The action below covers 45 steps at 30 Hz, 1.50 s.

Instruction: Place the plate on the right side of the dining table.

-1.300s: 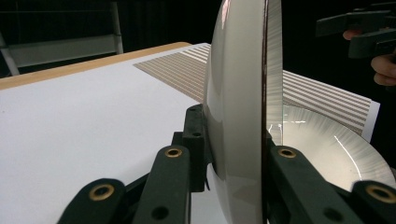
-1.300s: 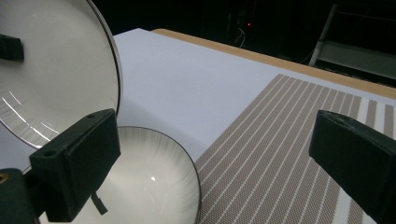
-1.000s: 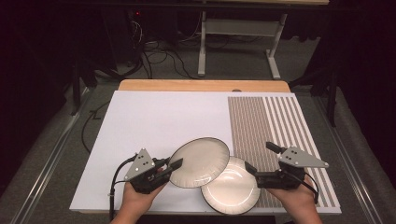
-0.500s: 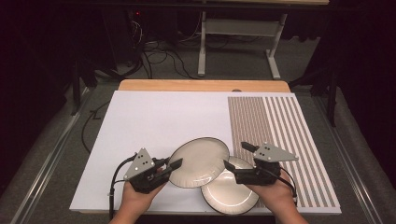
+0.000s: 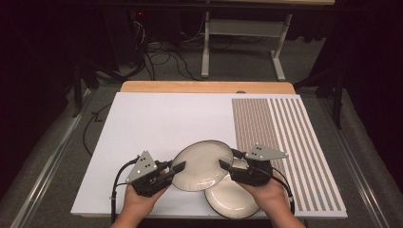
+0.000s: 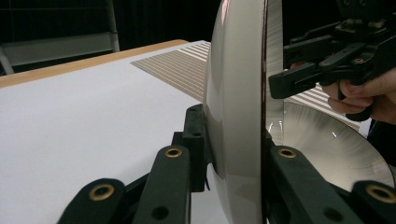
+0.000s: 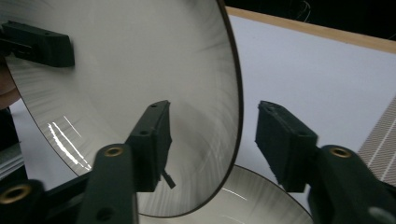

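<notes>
1. Upper plate: a cream plate with a dark rim, held tilted above the tabletop, partly over the lower plate.
2. Lower plate: lies flat on the white mat at the near edge of the tabletop, just right of the upper plate.
3. Left gripper: its fingers pinch the left rim of the upper plate, one on each face.
4. Right gripper: a second ago it stood well right of the upper plate; it now straddles that plate's right rim. Its fingers have just been closing, yet a gap remains on each side of the rim.
5. Reading: a two-handed hold or a handover appears imminent; the right grip is not yet made.
</notes>
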{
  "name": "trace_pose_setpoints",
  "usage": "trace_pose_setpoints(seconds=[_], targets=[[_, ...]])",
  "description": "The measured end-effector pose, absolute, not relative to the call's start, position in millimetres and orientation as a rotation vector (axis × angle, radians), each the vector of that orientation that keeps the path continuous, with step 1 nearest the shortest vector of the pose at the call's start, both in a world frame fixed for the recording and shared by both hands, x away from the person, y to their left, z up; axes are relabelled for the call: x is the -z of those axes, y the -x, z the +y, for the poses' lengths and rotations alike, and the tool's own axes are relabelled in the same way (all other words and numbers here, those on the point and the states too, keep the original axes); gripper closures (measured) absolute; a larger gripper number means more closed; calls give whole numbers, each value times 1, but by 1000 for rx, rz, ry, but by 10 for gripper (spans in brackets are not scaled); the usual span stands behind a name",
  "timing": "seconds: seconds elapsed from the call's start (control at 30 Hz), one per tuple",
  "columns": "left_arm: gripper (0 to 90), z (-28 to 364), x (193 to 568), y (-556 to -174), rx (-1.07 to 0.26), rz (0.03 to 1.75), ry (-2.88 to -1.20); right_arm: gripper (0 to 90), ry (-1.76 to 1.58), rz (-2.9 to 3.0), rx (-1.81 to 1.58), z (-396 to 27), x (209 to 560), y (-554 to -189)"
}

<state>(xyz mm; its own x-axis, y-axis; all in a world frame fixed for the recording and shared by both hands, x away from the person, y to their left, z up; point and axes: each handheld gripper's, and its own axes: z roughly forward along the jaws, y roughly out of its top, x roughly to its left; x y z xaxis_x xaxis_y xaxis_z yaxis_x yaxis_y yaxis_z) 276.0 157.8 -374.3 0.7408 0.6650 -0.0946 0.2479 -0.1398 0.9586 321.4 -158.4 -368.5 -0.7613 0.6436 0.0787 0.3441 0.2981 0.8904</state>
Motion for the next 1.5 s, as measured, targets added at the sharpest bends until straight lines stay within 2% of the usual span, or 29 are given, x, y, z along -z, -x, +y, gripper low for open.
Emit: trace_pose_setpoints(seconds=[0.3, 0.47, 1.03, 1.5], targets=[[768, 157, 375, -276, -413, 724, -1714, 700, -947, 2305, -1527, -159, 375, -328], [770, 158, 376, -278, -393, 733, -1708, 752, -973, 2319, -1568, -163, 375, -330], [772, 153, 368, -283, -307, 801, -1675, 827, -915, 2288, -1598, -176, 360, -321], [754, 111, 344, -321, -280, 753, -1699, 844, -927, 2185, -1571, -216, 336, -329]])
